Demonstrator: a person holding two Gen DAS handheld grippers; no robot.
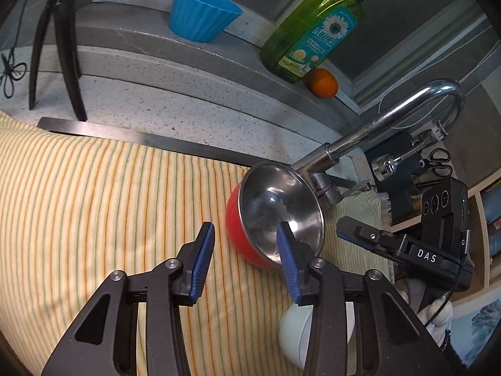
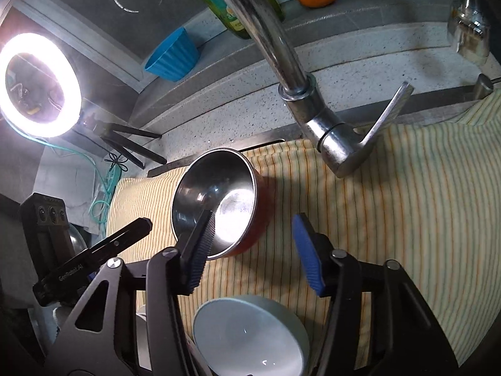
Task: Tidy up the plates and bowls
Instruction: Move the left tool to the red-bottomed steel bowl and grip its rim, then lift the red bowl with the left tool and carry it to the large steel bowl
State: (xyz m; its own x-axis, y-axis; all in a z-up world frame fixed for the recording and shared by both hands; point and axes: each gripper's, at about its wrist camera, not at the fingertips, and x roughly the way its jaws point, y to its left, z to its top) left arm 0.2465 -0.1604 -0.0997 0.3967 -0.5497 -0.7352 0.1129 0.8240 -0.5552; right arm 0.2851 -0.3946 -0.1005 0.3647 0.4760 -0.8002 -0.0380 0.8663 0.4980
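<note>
steel bowl (image 1: 281, 213) on cloth (image 1: 94, 203), btwn faucet (image 1: 391, 116) & white bowl (image 2: 250, 335)

A cream cloth (image 1: 94, 194) is showing thin orange and green stripes, and the bowl (image 1: 275, 216) on it is showing a red outside around a bare steel inside. A white bowl (image 2: 250, 335) is sitting below blue-padded black grippers, while a blue ribbed cup (image 1: 202, 14), a green soap bottle (image 1: 313, 31) with a teal daisy label and an orange fruit (image 1: 324, 83) are lining the grey speckled ledge (image 1: 188, 87).

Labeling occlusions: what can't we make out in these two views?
- White bowl: left view, mostly behind the left tongs.
- Soap bottle: right view, cut by the top edge and crossed by the faucet.
- Area around the ring light: right view, lost in glare.
</note>
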